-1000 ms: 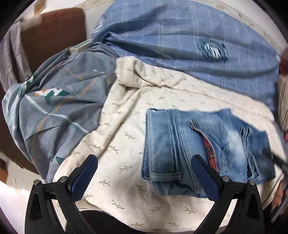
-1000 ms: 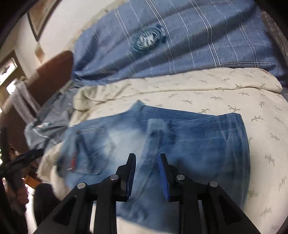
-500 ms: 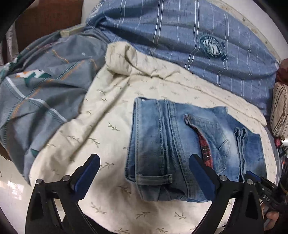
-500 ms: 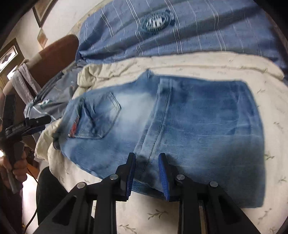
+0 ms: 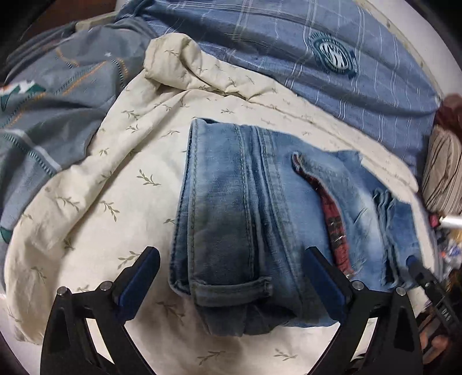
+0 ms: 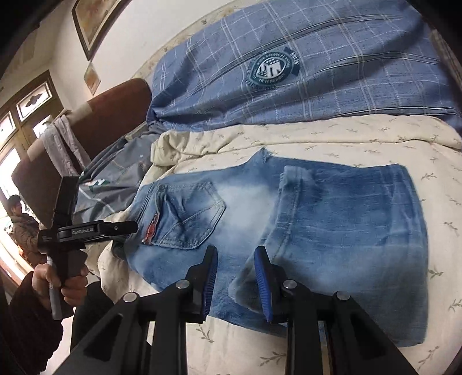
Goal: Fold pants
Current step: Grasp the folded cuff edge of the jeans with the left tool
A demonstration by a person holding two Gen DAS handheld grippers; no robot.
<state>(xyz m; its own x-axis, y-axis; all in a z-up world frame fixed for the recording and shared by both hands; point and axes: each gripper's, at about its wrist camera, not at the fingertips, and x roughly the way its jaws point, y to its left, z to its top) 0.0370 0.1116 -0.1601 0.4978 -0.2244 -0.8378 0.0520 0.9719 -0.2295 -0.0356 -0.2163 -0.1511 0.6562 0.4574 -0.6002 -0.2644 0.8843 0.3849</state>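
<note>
on the cream sheet, printed with small sprigs, the jeans were laid folded into a flat block, back pocket up, a doubled edge nearest both cameras. the left gripper was held wide open above the near end of the fold, one finger over the sheet, the other over denim, with nothing seen gripped. the right gripper was held narrowly open, blue pads parted over the near hem; cloth appeared behind the gap, but no pinch on it could be made out.

the step in hand was judged to be the taking of the near edge for a further fold. both layers would best be caught together, low and square to the hem, so that the block is not skewed when lifted.

the sheet was rumpled toward the far left, beside a grey quilt. a blue checked cover with a round badge was spread behind. a brown headboard, a framed picture and windows were seen at the left.
</note>
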